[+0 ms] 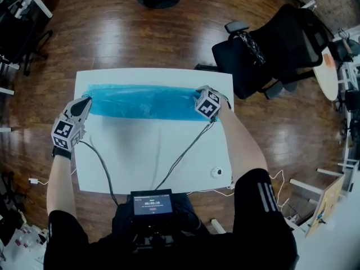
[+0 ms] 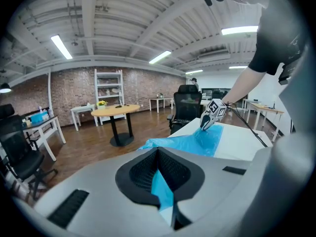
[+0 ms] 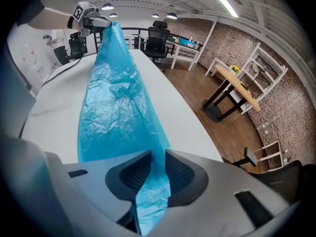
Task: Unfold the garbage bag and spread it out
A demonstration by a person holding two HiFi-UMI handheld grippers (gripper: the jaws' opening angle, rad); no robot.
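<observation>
The crinkled blue plastic garbage bag (image 1: 140,101) is stretched lengthwise over the white table (image 1: 146,151), pinched in the left gripper (image 2: 158,166) and straddled by the right gripper's (image 3: 157,169) narrowly parted jaws; widening seemingly remains.

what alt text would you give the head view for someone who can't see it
Seen from above, a blue garbage bag stretches as a long band across the far side of a white table, with the left gripper at one end and the right gripper at the other.
</observation>
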